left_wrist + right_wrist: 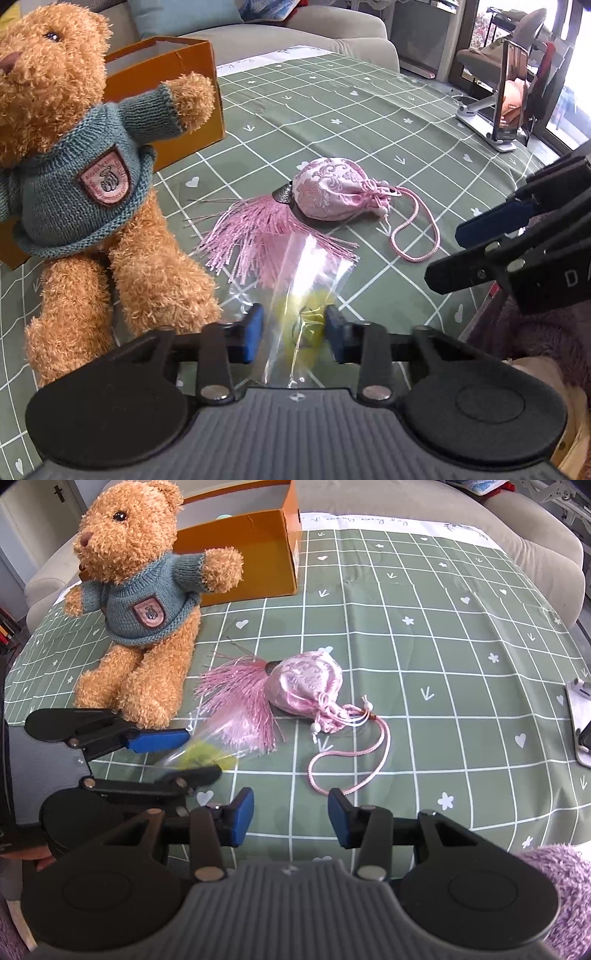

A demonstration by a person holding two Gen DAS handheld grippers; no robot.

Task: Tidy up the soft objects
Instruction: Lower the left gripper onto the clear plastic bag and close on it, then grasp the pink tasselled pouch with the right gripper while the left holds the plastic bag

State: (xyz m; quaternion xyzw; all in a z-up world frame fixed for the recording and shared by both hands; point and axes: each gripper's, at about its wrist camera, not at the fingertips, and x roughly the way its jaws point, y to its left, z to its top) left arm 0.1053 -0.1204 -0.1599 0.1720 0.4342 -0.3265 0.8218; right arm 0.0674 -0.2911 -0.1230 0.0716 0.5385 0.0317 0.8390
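A green tablecloth [424, 635] with a white grid and small hearts covers the table, with a grey sofa [517, 524] beyond its far edge. At far left a brown teddy bear [147, 602] in a blue knitted sweater sits against an orange box [251, 557]. Mid-table lies a pink brocade pouch [306, 686], its tassel fanned toward the left and its cord looped on the near side. The left gripper [293, 334] has its blue pads set either side of a clear plastic bag [295, 280] holding something yellow; whether they press it I cannot tell. The right gripper [291, 818] hangs half open and empty above the cloth, near the cord.
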